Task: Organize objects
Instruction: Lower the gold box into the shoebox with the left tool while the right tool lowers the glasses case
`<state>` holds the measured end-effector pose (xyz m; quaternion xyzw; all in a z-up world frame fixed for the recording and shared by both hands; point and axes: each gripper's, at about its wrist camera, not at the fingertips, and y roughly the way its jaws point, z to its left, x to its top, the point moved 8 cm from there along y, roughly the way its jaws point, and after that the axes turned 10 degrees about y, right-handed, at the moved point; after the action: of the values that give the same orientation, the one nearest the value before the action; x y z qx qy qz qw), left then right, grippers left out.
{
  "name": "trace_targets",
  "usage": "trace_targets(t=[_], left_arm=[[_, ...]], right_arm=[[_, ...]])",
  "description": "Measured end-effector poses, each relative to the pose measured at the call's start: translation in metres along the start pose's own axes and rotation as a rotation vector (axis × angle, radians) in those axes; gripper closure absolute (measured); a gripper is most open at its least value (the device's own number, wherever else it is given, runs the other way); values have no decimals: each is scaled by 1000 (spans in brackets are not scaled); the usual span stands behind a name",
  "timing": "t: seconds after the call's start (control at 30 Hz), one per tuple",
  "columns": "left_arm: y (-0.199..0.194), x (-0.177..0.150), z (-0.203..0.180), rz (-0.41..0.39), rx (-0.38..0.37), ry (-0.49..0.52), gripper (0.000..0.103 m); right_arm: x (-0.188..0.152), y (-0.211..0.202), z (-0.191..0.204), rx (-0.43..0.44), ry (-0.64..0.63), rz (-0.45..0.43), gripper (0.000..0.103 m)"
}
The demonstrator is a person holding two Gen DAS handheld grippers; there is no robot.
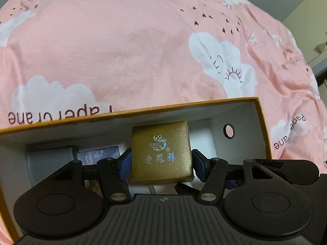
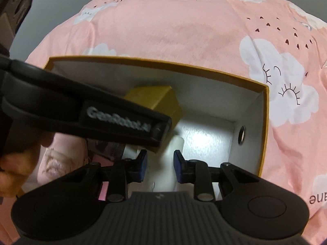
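Pink bedding (image 1: 122, 51) bears an orange box (image 1: 61, 120); left claw (image 1: 161, 163) grasps a gold case (image 1: 161, 153) inside, right claw (image 2: 160, 166) empty, parted.

Gold box (image 1: 161, 153) lid: showing "老凤祥" under an emblem.
Pink sheet (image 1: 122, 51): reading "Paper crane", upside down to me.
My left gripper (image 2: 122, 120) side: reading "GenRobot.AI", blurred.
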<state>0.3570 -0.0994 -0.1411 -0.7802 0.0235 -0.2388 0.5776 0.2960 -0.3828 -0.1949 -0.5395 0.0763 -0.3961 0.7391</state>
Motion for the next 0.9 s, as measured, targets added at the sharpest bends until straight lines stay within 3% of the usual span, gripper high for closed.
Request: trace_targets(t=[0.2,0.6,0.7,0.9], left_arm=[[0,3,3,14,-45,-17,29],[-26,5,13,-61,-105,-50,30],[-32,4,17,-78,-113,-69,31],[-36,-2,24,-81,-109,-78,36]], right_arm=[[6,1,-5,37,35,-29,81],[13,-12,-9,70,54,-116,81],[19,-19,-8,35,28,-177,82],[30,-13,-11,-5,25,-187,81]])
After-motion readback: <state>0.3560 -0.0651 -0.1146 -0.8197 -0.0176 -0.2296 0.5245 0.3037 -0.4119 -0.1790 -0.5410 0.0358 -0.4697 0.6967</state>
